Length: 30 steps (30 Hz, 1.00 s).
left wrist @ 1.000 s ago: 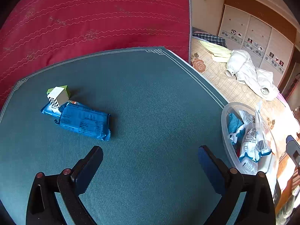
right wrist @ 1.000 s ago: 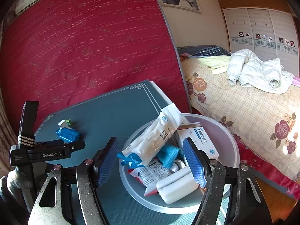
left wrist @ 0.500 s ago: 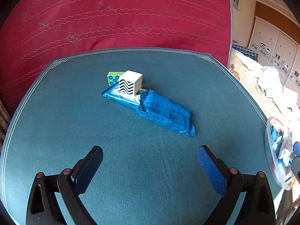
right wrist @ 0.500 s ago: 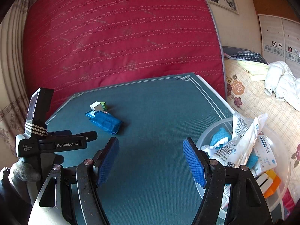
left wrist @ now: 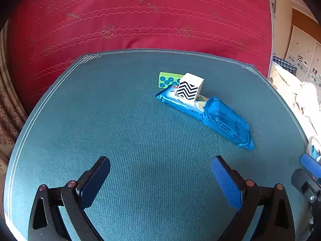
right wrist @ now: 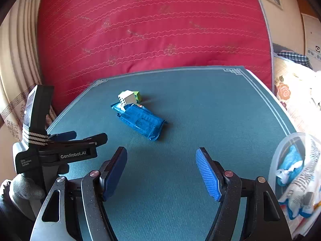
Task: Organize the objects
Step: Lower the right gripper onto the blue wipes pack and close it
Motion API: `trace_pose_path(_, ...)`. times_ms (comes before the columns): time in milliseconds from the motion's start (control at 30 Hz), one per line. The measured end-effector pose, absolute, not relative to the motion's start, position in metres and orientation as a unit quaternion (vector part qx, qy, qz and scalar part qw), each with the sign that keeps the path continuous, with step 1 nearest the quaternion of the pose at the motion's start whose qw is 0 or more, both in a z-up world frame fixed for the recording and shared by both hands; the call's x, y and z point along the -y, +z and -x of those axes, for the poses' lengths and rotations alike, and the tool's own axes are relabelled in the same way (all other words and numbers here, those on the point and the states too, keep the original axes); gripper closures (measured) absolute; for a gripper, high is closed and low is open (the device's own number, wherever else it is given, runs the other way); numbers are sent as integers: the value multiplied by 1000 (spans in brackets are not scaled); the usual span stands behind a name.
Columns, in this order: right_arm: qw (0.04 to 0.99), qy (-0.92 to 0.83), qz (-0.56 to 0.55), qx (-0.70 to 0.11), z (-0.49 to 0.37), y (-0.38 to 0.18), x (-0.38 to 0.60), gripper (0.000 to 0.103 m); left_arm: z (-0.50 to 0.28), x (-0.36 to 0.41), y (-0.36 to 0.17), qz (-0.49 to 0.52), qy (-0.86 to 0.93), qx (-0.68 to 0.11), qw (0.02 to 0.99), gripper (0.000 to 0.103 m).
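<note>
Two blue snack packets lie together on the teal table: a dark blue one (left wrist: 227, 124) (right wrist: 142, 121) overlapping a lighter blue one (left wrist: 178, 100) (right wrist: 117, 106). A white block with black zigzags (left wrist: 190, 89) (right wrist: 126, 97) rests on the lighter packet, with a green dotted tile (left wrist: 169, 79) (right wrist: 138, 96) behind it. My left gripper (left wrist: 160, 177) is open and empty, short of the packets; it also shows in the right wrist view (right wrist: 66, 138). My right gripper (right wrist: 161, 170) is open and empty. A clear plastic bowl (right wrist: 280, 156) of packets sits at the right.
The teal table (left wrist: 120, 110) backs onto a red mattress (left wrist: 140, 20) standing upright. A curtain (right wrist: 18, 60) hangs at the left. A bed (right wrist: 295, 84) with clothes lies beyond the table's right edge.
Both grippers have swung left, away from the bowl and toward the packets. The bowl has slid to the right edge of both views. Both jaws stayed open.
</note>
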State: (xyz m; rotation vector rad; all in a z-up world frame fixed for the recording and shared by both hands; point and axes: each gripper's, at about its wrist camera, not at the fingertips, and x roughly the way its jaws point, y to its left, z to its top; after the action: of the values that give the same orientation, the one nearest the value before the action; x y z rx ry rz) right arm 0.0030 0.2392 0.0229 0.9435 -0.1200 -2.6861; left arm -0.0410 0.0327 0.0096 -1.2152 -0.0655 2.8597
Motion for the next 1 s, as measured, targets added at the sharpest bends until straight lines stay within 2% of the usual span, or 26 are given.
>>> trace_pose_path(500, 183, -919, -348, -6, 84, 7, -193, 31, 45, -18, 5, 402, 915, 37, -4, 1)
trace_pose_path(800, 238, -893, -377, 65, 128, 1, -199, 31, 48, -18, 4, 406, 913, 37, -1, 1)
trace_pose_path(1000, 261, -883, -388, 44, 121, -6, -193, 31, 50, -12, 3, 410, 911, 48, 0, 1)
